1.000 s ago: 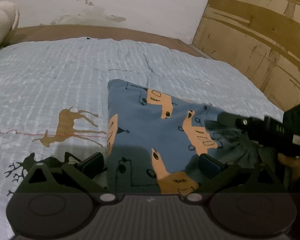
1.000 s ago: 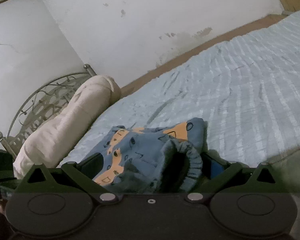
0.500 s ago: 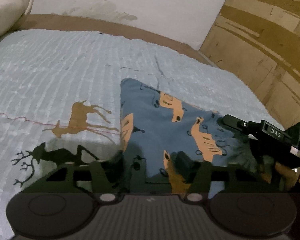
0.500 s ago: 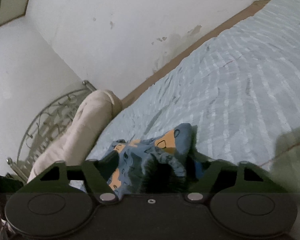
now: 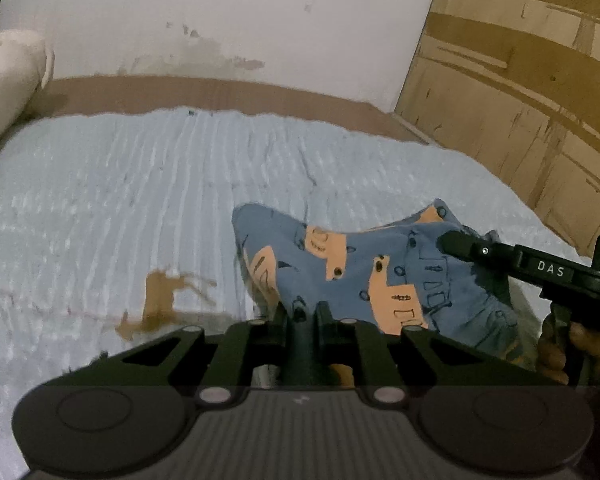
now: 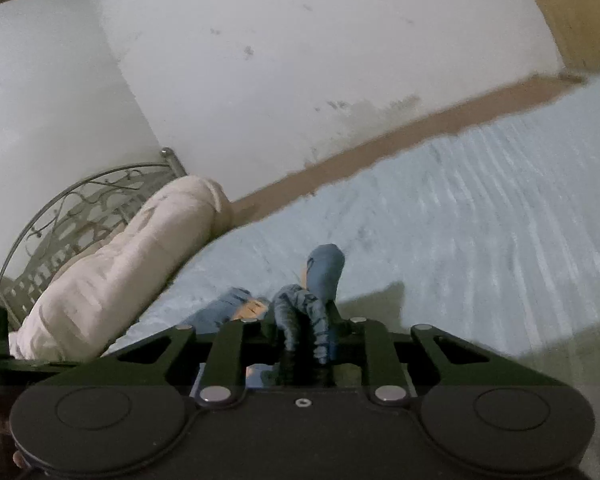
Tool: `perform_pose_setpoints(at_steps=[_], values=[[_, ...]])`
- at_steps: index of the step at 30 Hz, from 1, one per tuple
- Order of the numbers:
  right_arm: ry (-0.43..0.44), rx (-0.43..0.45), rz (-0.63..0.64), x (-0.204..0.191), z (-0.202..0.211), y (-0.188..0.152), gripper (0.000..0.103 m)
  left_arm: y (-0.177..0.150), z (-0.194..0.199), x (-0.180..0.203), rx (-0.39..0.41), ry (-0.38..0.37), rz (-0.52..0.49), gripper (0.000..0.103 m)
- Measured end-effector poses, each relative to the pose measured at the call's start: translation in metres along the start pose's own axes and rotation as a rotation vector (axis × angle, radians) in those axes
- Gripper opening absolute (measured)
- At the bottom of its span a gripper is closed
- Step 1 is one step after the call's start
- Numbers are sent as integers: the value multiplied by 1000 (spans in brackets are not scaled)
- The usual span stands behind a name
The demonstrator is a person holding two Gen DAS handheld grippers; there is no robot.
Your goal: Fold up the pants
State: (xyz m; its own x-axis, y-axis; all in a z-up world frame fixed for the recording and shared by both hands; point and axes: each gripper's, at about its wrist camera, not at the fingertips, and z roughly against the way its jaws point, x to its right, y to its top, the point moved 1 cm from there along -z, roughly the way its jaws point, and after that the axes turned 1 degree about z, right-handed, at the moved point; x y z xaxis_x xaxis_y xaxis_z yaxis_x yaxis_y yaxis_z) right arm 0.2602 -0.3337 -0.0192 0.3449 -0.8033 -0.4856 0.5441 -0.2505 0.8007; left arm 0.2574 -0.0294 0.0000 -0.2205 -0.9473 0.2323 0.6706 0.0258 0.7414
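Left wrist view puts my left hand-held gripper [image 5: 302, 314] nearest, its jaws closing with a fold of the pants [image 5: 364, 276] pinched between them. The pants are blue with orange vehicle shapes, and they stretch away to my right, lifted off the bed [image 5: 120, 200] along that near edge. At the right edge of this view my right hand-held gripper [image 5: 456, 242] bites into the far corner of the same cloth, with my right hand [image 5: 568, 350] wrapped round its handle below.

From the right wrist camera, my right hand-held gripper's jaws are closing too, and the gathered, ribbed waistband [image 6: 306, 320] of the pants is bunched between them, a blue tip of cloth sticking up past the fingers.

Beyond the pants, the pale blue ribbed bedspread runs flat, with a brown deer figure [image 5: 160, 300] printed just to the left of my left gripper. Farther on, a rolled cream blanket [image 6: 120, 272] lies along the bed's head end against a curved metal headboard [image 6: 68, 216]. Behind all that stands a stained white wall [image 5: 220, 20], and on the right a wooden panel [image 5: 520, 100].
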Motion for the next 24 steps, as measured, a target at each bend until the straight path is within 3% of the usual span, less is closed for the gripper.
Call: perform_pose_setpoints(at_steps=[4,10,19,24], values=[[-1,37,58,-10,-10,17,21,17,-3,2,61,36,1,13],[-16,62,48,-6,-49,47,21,43,-26,-3,135,104,29,13],[-81,-18,55,9,-113,58,20,46,-71,-28,79,134,94,13],[-112,-56,37,20,-127,51,21,37,-77,-36,59,137,113,14]])
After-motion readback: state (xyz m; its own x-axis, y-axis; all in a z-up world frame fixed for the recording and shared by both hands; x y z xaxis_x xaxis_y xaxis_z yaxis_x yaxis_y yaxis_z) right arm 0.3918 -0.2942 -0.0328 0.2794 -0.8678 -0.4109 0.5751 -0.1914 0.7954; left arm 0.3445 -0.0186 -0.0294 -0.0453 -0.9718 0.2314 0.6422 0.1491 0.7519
